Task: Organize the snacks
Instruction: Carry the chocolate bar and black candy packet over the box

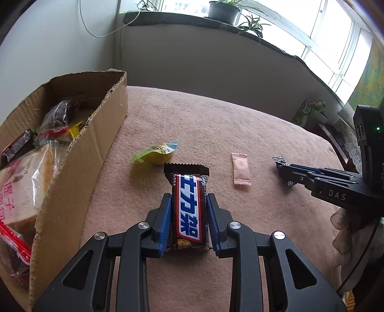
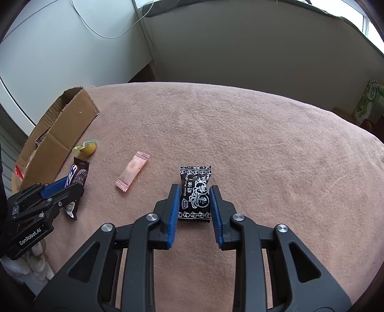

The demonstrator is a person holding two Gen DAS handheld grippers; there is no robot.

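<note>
My left gripper (image 1: 189, 199) is shut on a brown chocolate bar (image 1: 188, 208) with blue lettering, held lengthwise between the blue pads just above the pink blanket. My right gripper (image 2: 195, 190) has its pads on both sides of a black plum candy (image 2: 195, 192) lying on the blanket and looks shut on it. A pink candy (image 1: 241, 172) and a yellow jelly cup (image 1: 159, 153) lie loose between them. The cardboard box (image 1: 79, 168) at the left holds several wrapped snacks. The right gripper also shows in the left wrist view (image 1: 285, 174).
The pink blanket (image 2: 240, 134) covers the whole work surface. A green carton (image 1: 309, 112) stands at the far right edge. A windowsill with potted plants (image 1: 223, 10) runs along the back wall. The left gripper also shows in the right wrist view (image 2: 72, 187).
</note>
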